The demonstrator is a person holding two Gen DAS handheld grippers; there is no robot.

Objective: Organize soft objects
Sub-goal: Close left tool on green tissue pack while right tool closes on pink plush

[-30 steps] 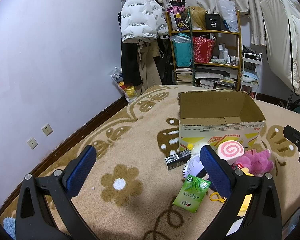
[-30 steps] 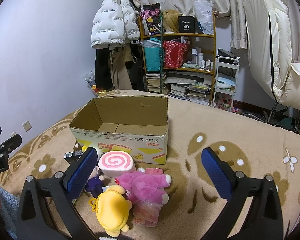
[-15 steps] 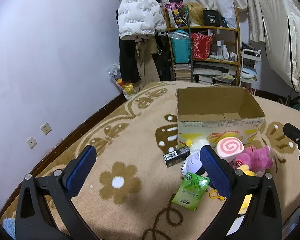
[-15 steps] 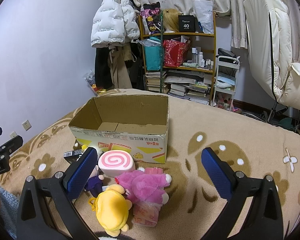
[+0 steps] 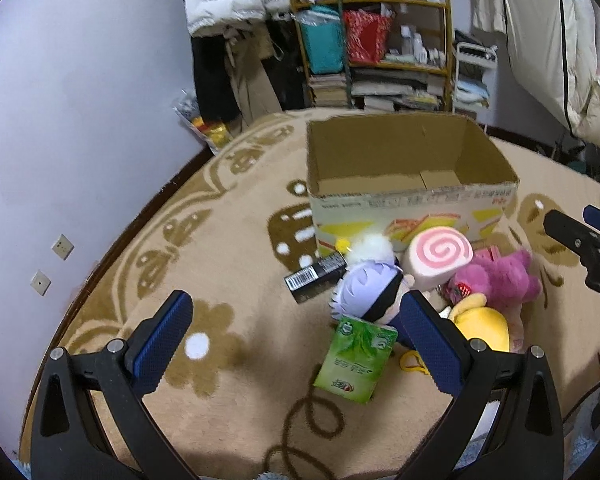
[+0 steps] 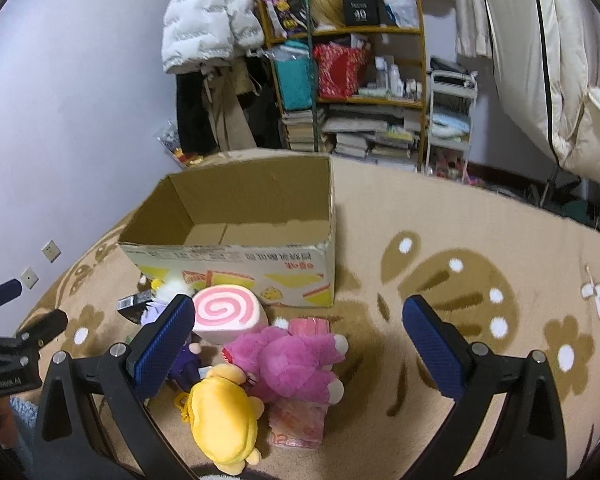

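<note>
An open, empty cardboard box [image 5: 408, 168] [image 6: 236, 256] stands on the beige flowered carpet. In front of it lies a pile: a pink swirl-roll cushion [image 5: 440, 256] [image 6: 226, 314], a magenta plush bear [image 5: 496, 280] [image 6: 292, 360], a yellow plush [image 5: 480, 332] [image 6: 224, 420], and a lilac-haired doll [image 5: 366, 292]. A green tissue pack [image 5: 356, 356] lies nearest. My left gripper [image 5: 296, 344] is open and empty above the carpet, just left of the pile. My right gripper [image 6: 296, 344] is open and empty over the bear.
A black barcode box [image 5: 316, 276] lies left of the doll. A pink packet [image 6: 300, 424] lies under the bear. A cluttered bookshelf [image 6: 352, 76], hanging coats [image 6: 208, 20] and a white cart [image 6: 452, 116] stand at the back. A wall [image 5: 80, 100] runs along the left.
My left gripper has moved forward and tilted down toward the pile, so the toys appear closer. My right gripper has moved slightly closer too. Both stay open.
</note>
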